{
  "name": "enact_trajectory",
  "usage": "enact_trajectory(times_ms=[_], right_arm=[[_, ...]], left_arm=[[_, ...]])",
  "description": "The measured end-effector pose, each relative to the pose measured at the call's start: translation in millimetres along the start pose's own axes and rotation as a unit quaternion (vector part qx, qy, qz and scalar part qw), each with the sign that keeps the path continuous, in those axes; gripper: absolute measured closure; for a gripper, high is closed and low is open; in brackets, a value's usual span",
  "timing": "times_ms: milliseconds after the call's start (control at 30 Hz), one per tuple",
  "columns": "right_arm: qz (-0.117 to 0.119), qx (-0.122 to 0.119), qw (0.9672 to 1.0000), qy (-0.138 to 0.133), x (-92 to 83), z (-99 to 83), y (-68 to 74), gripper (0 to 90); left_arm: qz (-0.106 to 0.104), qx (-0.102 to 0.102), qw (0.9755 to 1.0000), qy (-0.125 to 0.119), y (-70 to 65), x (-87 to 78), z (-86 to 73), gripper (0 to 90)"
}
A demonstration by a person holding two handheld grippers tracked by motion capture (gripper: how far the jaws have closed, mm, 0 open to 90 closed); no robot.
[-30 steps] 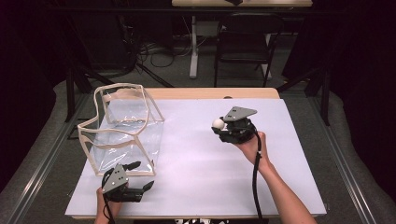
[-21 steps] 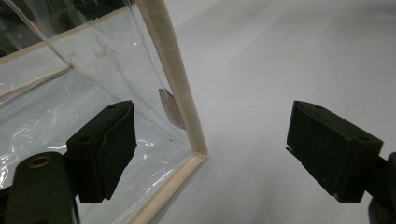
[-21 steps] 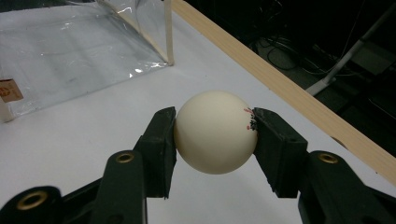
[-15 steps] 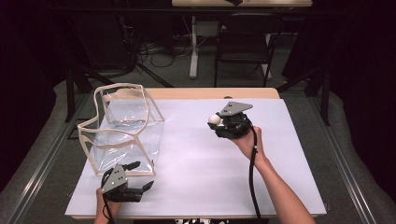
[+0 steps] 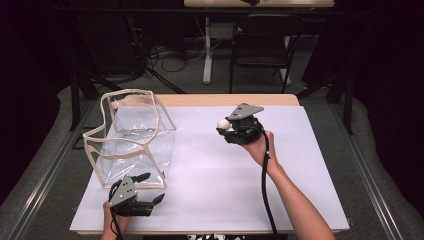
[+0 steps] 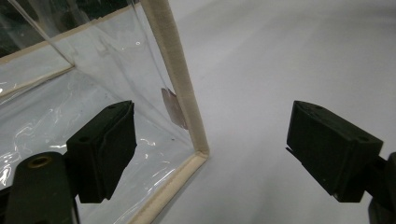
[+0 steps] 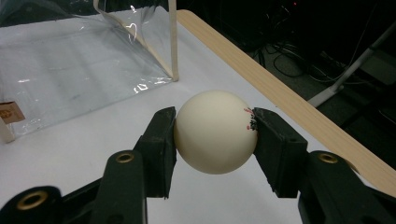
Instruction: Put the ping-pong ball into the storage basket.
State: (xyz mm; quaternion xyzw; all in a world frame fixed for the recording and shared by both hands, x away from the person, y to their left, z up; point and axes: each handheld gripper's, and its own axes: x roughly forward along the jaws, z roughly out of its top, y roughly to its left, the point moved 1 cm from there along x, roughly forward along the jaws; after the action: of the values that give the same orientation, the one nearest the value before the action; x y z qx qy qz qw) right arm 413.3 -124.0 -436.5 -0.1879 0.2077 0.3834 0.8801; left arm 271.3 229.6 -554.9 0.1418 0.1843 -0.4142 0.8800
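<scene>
A cream-white ball (image 7: 215,132) with small red and black marks sits pressed between the two black jaws of my right gripper (image 7: 215,135). In the high view that gripper (image 5: 226,126) hovers over the table's middle-back with the ball (image 5: 223,123) at its tip, pointing left toward a clear plastic bag (image 5: 131,139) with beige trim. The bag stands with its mouth up on the left of the white table (image 5: 215,175). My left gripper (image 5: 150,187) rests near the front left edge, open, at the bag's near corner (image 6: 198,151), nothing between its jaws.
The wooden table edge (image 7: 280,93) runs along the back, past the white cover. Beyond it stand a black chair (image 5: 262,45), a white table leg (image 5: 206,50) and floor cables. A small brown label (image 7: 9,112) is on the bag.
My right gripper has carried the ball a little toward the left and back, slightly higher. The left gripper and the bag have stayed put.
</scene>
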Motion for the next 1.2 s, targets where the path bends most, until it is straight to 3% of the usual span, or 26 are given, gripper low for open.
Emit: enact_trajectory(times_ms=[533,1200], right_arm=[[0.013,0.006,0.9999,-0.001,8.6,8.3,0.0,51.1],[0.023,-0.006,0.9997,0.005,20.2,26.7,2.8,51.0]], left_arm=[[-0.002,0.0,1.0,-0.005,0.2,-0.5,-0.1,16.1],[-0.004,0.001,1.0,-0.008,0.6,-2.1,-0.3,16.1]])
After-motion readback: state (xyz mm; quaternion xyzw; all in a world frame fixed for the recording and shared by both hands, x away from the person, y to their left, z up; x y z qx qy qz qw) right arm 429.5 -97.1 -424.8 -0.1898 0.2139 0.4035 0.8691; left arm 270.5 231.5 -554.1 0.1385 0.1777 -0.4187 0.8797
